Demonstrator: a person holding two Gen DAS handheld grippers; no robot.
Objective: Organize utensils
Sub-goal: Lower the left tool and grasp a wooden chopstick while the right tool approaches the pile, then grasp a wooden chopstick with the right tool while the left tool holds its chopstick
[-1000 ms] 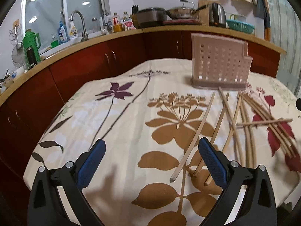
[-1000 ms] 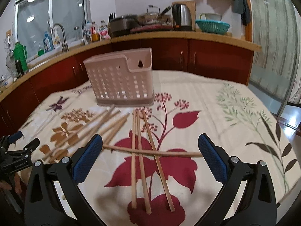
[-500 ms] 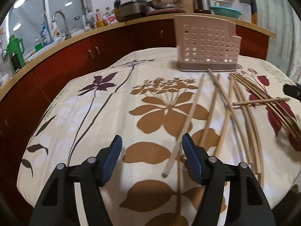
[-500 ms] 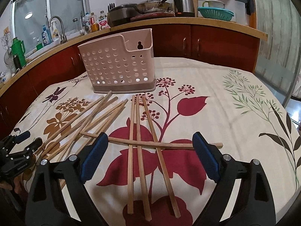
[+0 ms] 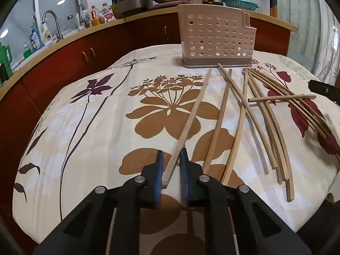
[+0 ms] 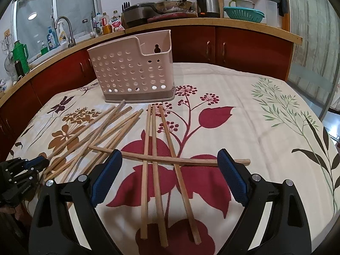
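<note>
Several wooden chopsticks (image 5: 240, 125) lie loose on the flowered tablecloth in front of a pink perforated utensil holder (image 5: 216, 40). My left gripper (image 5: 171, 159) is nearly shut around the near end of the leftmost chopstick (image 5: 189, 123), which still rests on the cloth. In the right wrist view my right gripper (image 6: 170, 170) is open and empty, low over three parallel chopsticks (image 6: 153, 146) with one chopstick (image 6: 170, 159) lying across them. The holder (image 6: 133, 72) stands beyond. The left gripper (image 6: 31, 165) shows at the left edge.
The table (image 6: 265, 110) is covered by a flowered cloth; its edges drop off at left and front. A red-cabinet kitchen counter (image 6: 233, 42) with sink, bottles, pans and kettle curves behind. The right gripper's tip (image 5: 323, 88) shows at the right edge of the left wrist view.
My left gripper has moved forward and down and closed from wide open to around the leftmost chopstick's end. My right gripper has lowered slightly toward the crossed chopsticks and stays open.
</note>
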